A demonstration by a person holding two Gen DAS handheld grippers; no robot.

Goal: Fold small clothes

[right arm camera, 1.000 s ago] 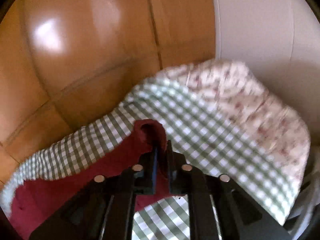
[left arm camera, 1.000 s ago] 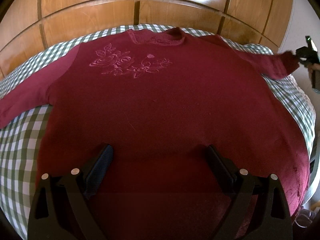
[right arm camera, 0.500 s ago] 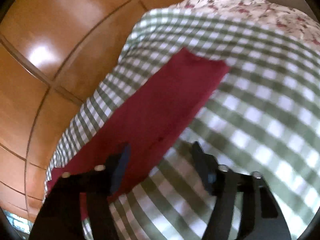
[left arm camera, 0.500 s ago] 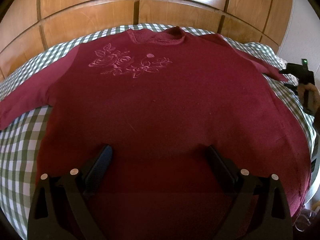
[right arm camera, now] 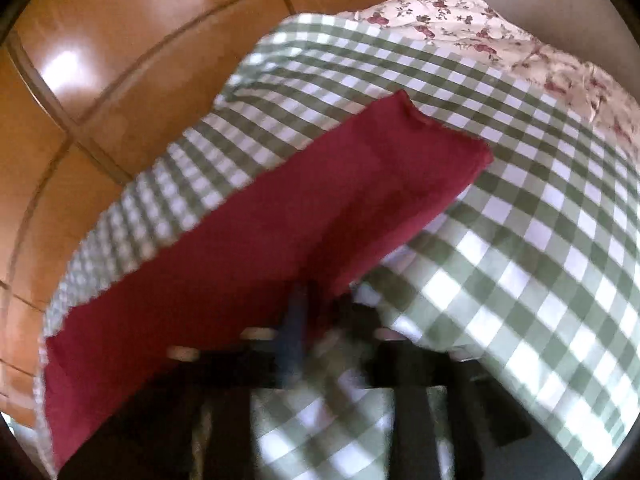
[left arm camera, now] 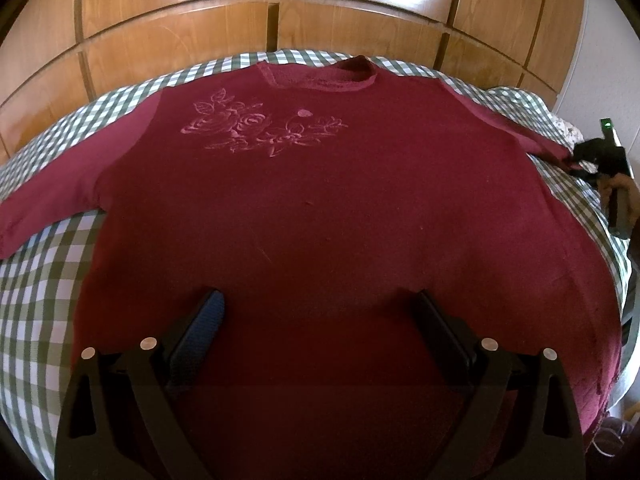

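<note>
A dark red sweater (left arm camera: 320, 208) with an embossed rose pattern lies flat, front up, on a green-and-white checked bedspread (left arm camera: 36, 280). My left gripper (left arm camera: 318, 300) is open and hovers over the sweater's lower hem, touching nothing. The sweater's right sleeve (right arm camera: 320, 208) stretches across the right wrist view. My right gripper (right arm camera: 324, 300) is closed on the lower edge of that sleeve; the view is blurred. The right gripper also shows at the far right of the left wrist view (left arm camera: 576, 164).
A wooden panelled headboard (left arm camera: 280, 20) runs behind the bed. A floral quilt (right arm camera: 500, 36) lies past the checked spread at the right. The bed's right edge (left arm camera: 624, 300) is close to the sweater's side.
My right gripper let go of the sleeve cuff, opened, moved down along the sleeve, and has now shut on the sleeve's lower edge. The left gripper has not moved.
</note>
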